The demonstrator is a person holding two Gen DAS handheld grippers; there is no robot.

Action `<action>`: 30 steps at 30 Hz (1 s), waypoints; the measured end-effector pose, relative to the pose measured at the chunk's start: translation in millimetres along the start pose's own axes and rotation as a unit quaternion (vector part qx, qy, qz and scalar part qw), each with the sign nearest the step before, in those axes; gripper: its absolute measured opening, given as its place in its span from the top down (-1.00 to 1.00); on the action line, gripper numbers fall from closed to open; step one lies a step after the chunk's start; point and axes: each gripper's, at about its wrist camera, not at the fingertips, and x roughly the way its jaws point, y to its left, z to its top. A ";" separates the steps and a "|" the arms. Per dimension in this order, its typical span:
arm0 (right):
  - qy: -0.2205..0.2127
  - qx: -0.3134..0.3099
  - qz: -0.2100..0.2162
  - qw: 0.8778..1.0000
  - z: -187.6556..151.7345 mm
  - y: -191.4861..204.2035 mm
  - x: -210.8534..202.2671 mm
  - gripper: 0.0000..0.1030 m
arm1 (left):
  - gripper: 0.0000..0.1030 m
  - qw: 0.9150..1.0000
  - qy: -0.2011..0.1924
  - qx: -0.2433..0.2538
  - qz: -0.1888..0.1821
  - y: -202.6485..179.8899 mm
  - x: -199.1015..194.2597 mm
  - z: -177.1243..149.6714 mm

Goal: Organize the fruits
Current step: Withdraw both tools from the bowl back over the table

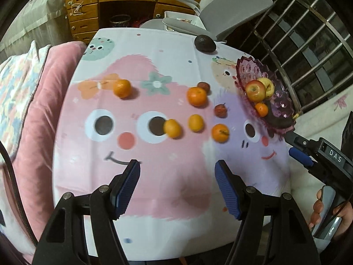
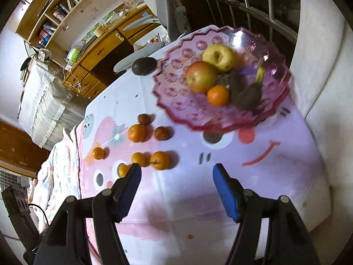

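Observation:
Several oranges (image 1: 196, 96) (image 2: 160, 160) lie loose on the cartoon-print tablecloth (image 1: 154, 187), with two small red-brown fruits (image 1: 220, 110) (image 2: 162, 133) among them. A dark avocado (image 1: 205, 43) (image 2: 144, 65) rests at the far edge. The pink glass bowl (image 1: 245, 66) (image 2: 176, 66) on the right holds a red apple (image 2: 200, 76), a yellow apple (image 2: 218, 56), an orange and dark fruit. My left gripper (image 1: 177, 165) hovers open and empty in front of the oranges. My right gripper (image 2: 176, 170) (image 1: 293, 145) is open and empty, near the bowl's front.
A pink cushion (image 1: 44, 110) borders the table's left side. Behind the table stand a wooden desk (image 1: 110, 0) and a grey chair (image 1: 231, 11). A metal railing (image 1: 308, 44) runs behind the bowl. A person's hand (image 1: 317, 207) grips the right gripper's handle.

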 end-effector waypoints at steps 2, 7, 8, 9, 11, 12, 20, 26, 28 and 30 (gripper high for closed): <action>-0.005 0.003 -0.005 1.000 -11.3 11.2 2.4 -0.32 | -0.40 1.000 0.002 0.013 0.001 13.4 -6.2 1.0; -0.017 0.003 -0.022 1.000 -36.0 35.6 9.1 -0.32 | -0.48 0.999 0.014 0.043 -0.001 43.2 -17.1 5.5; -0.019 0.000 -0.025 1.000 -38.9 39.3 9.7 -0.32 | -0.54 0.999 0.016 0.048 -0.001 45.6 -17.9 6.0; -0.022 -0.006 -0.031 0.999 -43.7 45.1 10.9 -0.32 | -0.57 0.998 0.019 0.056 -0.002 49.1 -19.6 6.8; -0.025 -0.019 -0.039 0.999 -48.5 51.7 12.9 -0.32 | -0.59 0.997 0.024 0.071 -0.004 56.0 -22.6 10.0; -0.027 -0.031 -0.047 0.998 -52.3 56.3 14.5 -0.32 | -0.61 0.997 0.026 0.073 -0.004 56.2 -23.0 10.7; -0.040 -0.106 -0.091 0.989 -59.1 73.7 20.3 -0.32 | -0.71 0.996 0.054 0.075 -0.008 69.7 -19.0 33.5; -0.070 -0.169 -0.119 0.976 -62.5 79.4 29.1 -0.32 | -0.75 0.996 0.069 0.049 0.012 76.2 3.3 56.2; -0.068 -0.181 -0.113 0.975 -62.0 78.1 35.7 -0.31 | -0.75 0.996 0.074 0.042 0.015 77.7 11.3 62.1; -0.070 -0.193 -0.107 0.973 -60.6 77.3 41.7 -0.31 | -0.75 0.996 0.079 0.046 0.022 76.5 21.2 68.8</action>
